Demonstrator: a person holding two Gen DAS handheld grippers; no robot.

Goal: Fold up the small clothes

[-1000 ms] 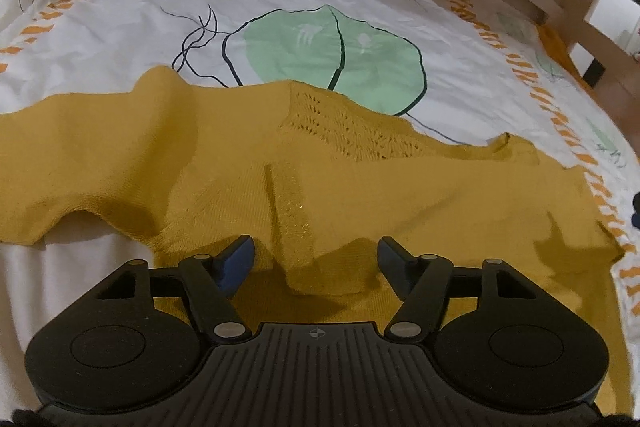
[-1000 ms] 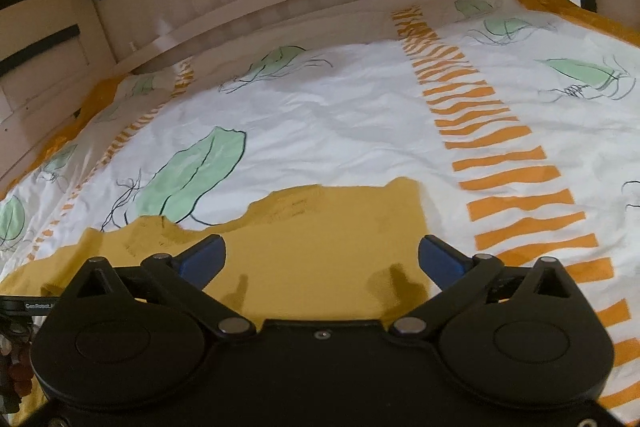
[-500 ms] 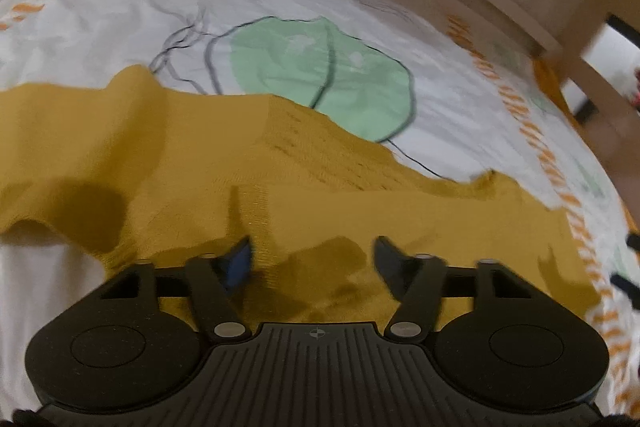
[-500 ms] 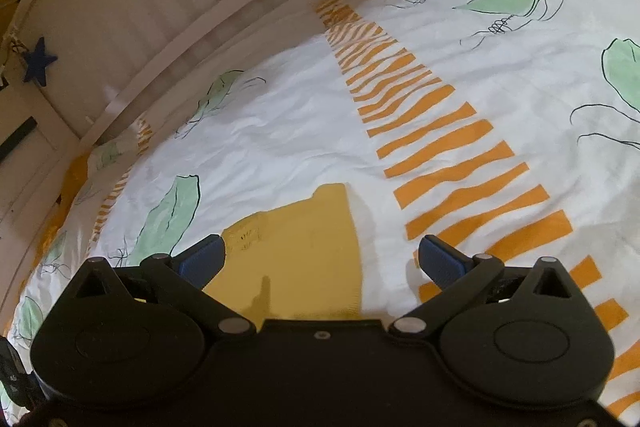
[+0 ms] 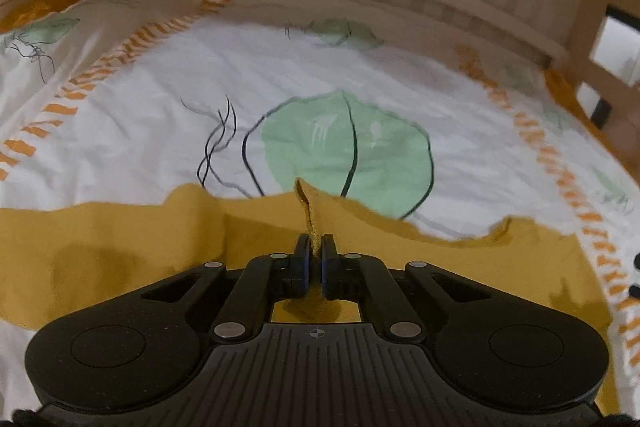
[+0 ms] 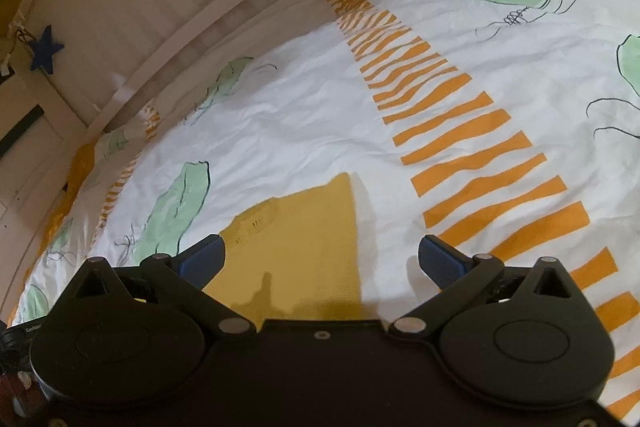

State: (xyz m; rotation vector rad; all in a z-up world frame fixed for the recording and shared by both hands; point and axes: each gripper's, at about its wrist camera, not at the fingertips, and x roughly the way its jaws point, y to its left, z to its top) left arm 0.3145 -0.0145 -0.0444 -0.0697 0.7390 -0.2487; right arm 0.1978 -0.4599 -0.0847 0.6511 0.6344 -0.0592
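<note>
My left hand-held gripper (image 5: 315, 247) is pinched tight on a ridge of the mustard knit top (image 5: 120, 259), and a thin fold of the fabric stands up between the pads. The top lies spread on the bed's printed duvet (image 5: 360, 79), just in front of the big green leaf print (image 5: 344, 147). My right hand-held gripper (image 6: 320, 259) hangs wide open over the garment's far end (image 6: 304, 227), with nothing between its fingers; it sits above the cloth and I can't tell that it touches.

The knit looks light and very soft. It tents up where I pinch it and sags away on both sides, so I judge it will drape and slide rather than hold a shape. A single pinch gathers it into a bunch, so a clean fold probably wants a second hold at an edge or corner, such as the squared corner (image 6: 344, 183) showing in the right wrist view.

The garment's long axis runs side to side across the left wrist view. One end trails off to the left, and the other ends near the orange-striped band (image 5: 560, 179) on the right.
</note>
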